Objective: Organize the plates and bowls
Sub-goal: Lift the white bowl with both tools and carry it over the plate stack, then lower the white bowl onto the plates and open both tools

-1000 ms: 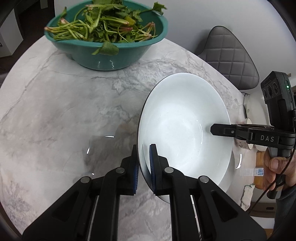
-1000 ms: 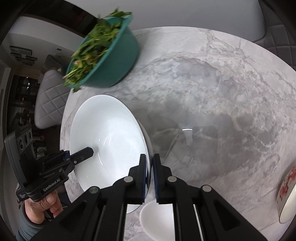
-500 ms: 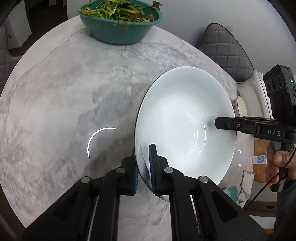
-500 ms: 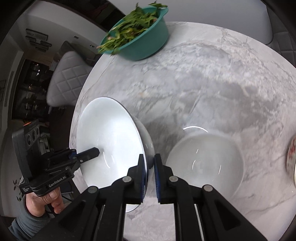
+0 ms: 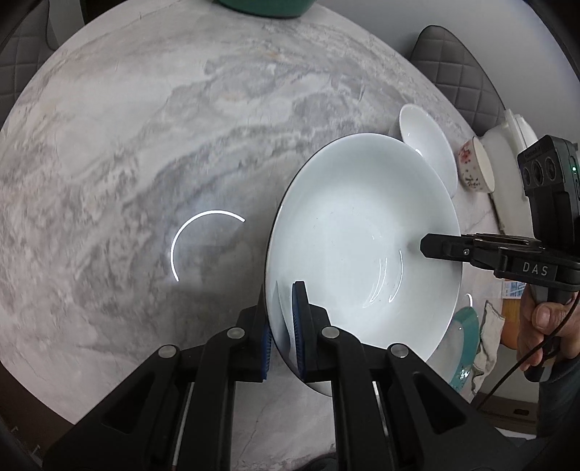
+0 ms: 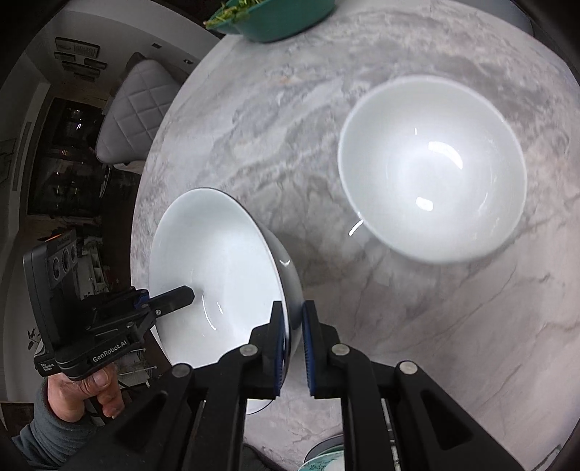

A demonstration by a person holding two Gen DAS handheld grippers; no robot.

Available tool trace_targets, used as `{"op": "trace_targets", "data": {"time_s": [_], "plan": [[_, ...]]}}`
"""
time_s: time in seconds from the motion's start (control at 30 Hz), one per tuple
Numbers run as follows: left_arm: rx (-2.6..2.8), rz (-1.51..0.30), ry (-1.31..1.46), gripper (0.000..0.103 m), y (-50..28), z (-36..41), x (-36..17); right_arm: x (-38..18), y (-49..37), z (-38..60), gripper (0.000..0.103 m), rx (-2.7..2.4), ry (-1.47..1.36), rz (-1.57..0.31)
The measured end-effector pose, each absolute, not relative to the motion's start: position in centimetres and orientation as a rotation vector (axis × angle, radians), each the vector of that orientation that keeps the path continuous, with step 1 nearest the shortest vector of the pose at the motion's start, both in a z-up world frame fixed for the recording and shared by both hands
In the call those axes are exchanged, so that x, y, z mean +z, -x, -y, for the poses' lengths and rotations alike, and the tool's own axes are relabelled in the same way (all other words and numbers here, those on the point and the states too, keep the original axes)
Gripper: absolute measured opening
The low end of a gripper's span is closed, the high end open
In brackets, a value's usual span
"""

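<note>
A large white bowl (image 5: 362, 246) hangs above the marble table (image 5: 145, 145), gripped at two opposite sides of its rim. My left gripper (image 5: 282, 308) is shut on the near rim in the left wrist view. My right gripper (image 6: 291, 326) is shut on the other side, with the bowl (image 6: 217, 275) to its left. Each view shows the other gripper across the bowl: the right gripper (image 5: 431, 248) and the left gripper (image 6: 183, 294). A second, smaller white bowl (image 6: 431, 166) stands empty on the table just right of the held one; the smaller bowl (image 5: 427, 145) sits behind it in the left view.
A teal bowl of greens (image 6: 272, 14) stands at the table's far edge. A floral cup (image 5: 475, 163) and a white container (image 5: 507, 137) sit near the right edge. A teal plate (image 5: 464, 344) lies under the held bowl's right side. Quilted chairs (image 5: 456, 72) ring the table.
Both grippers have carried the large white bowl across the table, away from the teal bowl of greens. The smaller white bowl has come into view beside it.
</note>
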State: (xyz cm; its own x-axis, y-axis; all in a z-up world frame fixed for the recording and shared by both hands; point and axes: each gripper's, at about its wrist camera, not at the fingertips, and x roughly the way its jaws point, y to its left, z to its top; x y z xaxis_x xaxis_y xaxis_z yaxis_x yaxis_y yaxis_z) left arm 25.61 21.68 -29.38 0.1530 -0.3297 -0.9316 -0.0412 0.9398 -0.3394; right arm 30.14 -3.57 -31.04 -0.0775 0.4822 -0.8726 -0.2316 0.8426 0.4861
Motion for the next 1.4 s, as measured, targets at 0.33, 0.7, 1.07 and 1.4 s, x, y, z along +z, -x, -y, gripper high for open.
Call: {"op": "trace_targets", "data": {"time_s": [0.33,0.7,1.07,1.4], "plan": [[-0.188,-1.427,0.313,0.008,-24.1,-21.3,-32.4,-33.8,-27.8,3.8,0.011,0.594,-0.204,-1.59],[-0.195,-1.44,0.308,0.008,-25.1,-21.5,-33.4,-34.9,-27.5,4.0,0.01,0.583,-0.217,-1.597],[-0.166,-1.369,0.368,0.009,-24.7,-22.8,-32.2,-34.0,-27.4,5.1,0.021,0.578,-0.231,-1.56],[-0.253,-1.186,0.296,0.012,-30.1,-23.8,-23.8,-25.6,-27.1,16.3,0.09,0.414,-0.45,-1.173]]}}
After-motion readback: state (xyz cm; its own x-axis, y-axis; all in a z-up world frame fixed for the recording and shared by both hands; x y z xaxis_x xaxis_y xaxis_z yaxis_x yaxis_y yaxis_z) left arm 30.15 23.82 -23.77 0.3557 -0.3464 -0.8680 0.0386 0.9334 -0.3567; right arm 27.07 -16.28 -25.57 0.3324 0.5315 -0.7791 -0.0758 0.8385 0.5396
